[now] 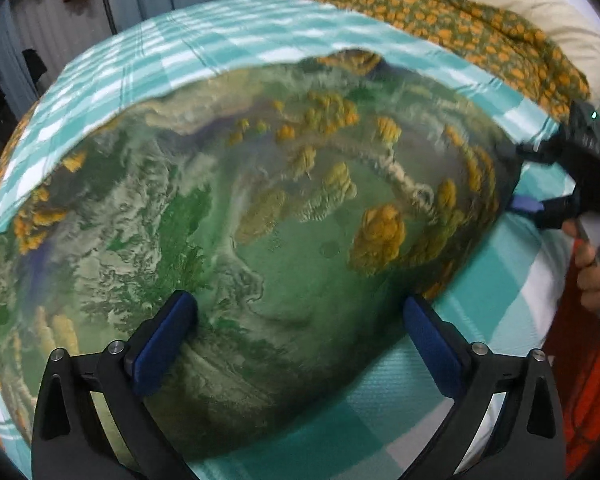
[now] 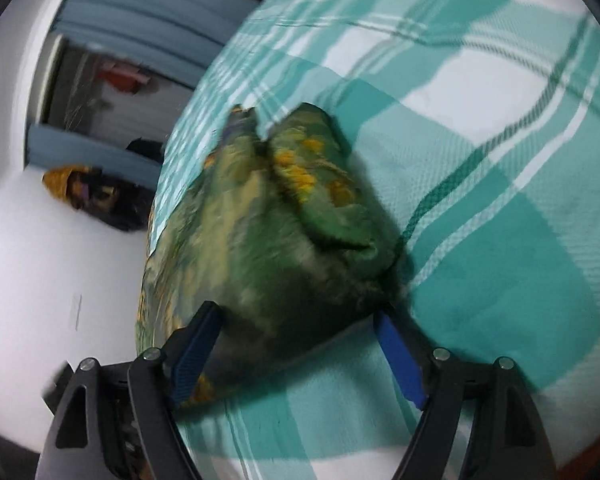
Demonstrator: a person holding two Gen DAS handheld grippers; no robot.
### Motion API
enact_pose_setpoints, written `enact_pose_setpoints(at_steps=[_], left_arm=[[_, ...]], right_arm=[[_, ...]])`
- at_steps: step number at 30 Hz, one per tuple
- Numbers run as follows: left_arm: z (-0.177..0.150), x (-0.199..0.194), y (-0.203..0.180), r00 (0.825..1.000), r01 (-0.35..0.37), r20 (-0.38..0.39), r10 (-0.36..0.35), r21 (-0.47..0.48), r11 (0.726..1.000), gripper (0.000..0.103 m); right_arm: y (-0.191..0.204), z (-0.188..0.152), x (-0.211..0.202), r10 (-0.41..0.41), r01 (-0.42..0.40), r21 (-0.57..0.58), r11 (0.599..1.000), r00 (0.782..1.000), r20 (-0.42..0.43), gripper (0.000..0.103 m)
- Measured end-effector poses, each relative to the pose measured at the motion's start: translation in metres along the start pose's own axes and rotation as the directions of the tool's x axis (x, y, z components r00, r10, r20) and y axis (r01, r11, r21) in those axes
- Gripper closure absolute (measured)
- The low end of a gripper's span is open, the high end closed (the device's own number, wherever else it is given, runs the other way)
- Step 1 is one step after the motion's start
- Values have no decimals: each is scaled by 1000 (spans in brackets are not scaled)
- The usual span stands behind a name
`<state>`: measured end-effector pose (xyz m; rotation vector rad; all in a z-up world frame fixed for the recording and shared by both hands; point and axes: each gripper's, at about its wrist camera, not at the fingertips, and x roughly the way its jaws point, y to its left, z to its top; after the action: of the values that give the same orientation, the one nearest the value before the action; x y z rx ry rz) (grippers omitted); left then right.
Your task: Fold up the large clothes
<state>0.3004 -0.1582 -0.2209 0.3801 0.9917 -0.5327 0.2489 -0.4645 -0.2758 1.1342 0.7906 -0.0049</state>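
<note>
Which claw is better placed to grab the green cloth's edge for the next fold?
Right, probably. The right claw is open with a bunched end of the green cloth lying between its fingers. The left claw, also open, hangs above the cloth's flat middle, with no edge to pinch.

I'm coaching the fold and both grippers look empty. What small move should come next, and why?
Probably close the right gripper on the near edge of the green printed garment. Its open jaws already straddle that bunched end on the checked bedsheet, while the left gripper hangs open over flat cloth.
</note>
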Motion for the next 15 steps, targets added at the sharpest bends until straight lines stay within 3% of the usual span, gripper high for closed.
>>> enact_pose_setpoints(at_steps=[2, 6, 8, 10, 12, 15], left_arm=[[-1, 6, -3, 1000, -14, -16, 14, 22, 1000, 0], [-2, 7, -4, 1000, -14, -21, 15, 40, 999, 0], [-2, 3, -3, 1000, -7, -21, 8, 40, 999, 0], [-1, -4, 0, 1000, 1, -24, 0, 28, 1000, 1], [4, -15, 9, 999, 29, -26, -30, -16, 999, 1], [21, -37, 28, 997, 81, -9, -83, -100, 992, 1]], right_arm=[[-1, 3, 5, 16, -16, 28, 999, 1000, 17, 13], [1, 10, 15, 11, -15, 72, 997, 998, 63, 17], [2, 11, 17, -13, 8, 60, 998, 996, 84, 41], [8, 9, 16, -19, 18, 18, 1000, 994, 107, 53], [23, 5, 9, -31, 39, -58, 998, 991, 131, 60], [53, 0, -4, -35, 69, -191, 979, 984, 177, 62]])
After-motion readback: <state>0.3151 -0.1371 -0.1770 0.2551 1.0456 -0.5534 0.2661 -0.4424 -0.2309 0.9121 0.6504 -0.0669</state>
